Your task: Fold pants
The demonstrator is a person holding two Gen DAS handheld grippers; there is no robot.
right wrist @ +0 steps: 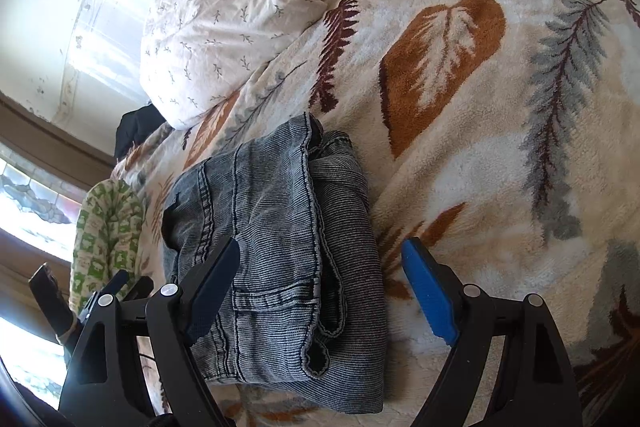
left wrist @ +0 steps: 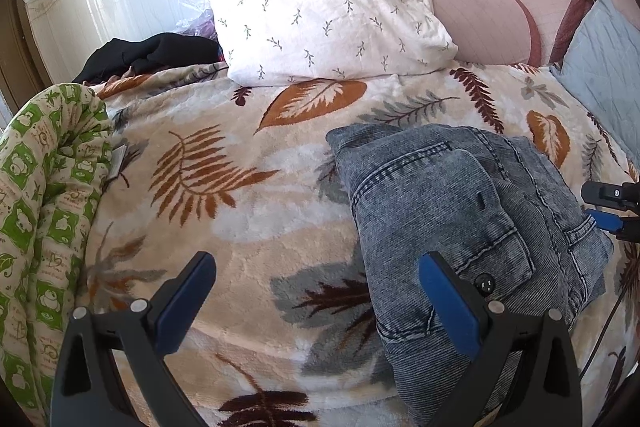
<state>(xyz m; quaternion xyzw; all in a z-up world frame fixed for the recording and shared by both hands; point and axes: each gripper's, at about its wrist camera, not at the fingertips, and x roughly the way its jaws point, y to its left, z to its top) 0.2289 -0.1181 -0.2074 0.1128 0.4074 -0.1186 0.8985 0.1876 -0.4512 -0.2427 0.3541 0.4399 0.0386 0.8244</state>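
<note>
The grey-blue denim pants (left wrist: pixel 460 211) lie folded into a thick bundle on the leaf-patterned blanket (left wrist: pixel 240 227). My left gripper (left wrist: pixel 316 263) is open just left of the bundle; its right finger overlaps the denim's left edge and only blanket shows between the pads. In the right wrist view the same pants (right wrist: pixel 280 219) lie under my right gripper (right wrist: pixel 322 245), which is open. Its left finger is over the denim and its right finger is over the blanket past the bundle's edge. The right gripper's tip (left wrist: pixel 608 205) also shows beyond the pants.
A white leaf-print pillow (left wrist: pixel 328 7) leans on pink cushions (left wrist: pixel 480 23) at the head of the bed. A rolled green-and-white quilt (left wrist: pixel 44 207) lies along the left edge, a black garment (left wrist: pixel 152 53) behind it. A pale blue cushion (left wrist: pixel 608 67) sits at the right.
</note>
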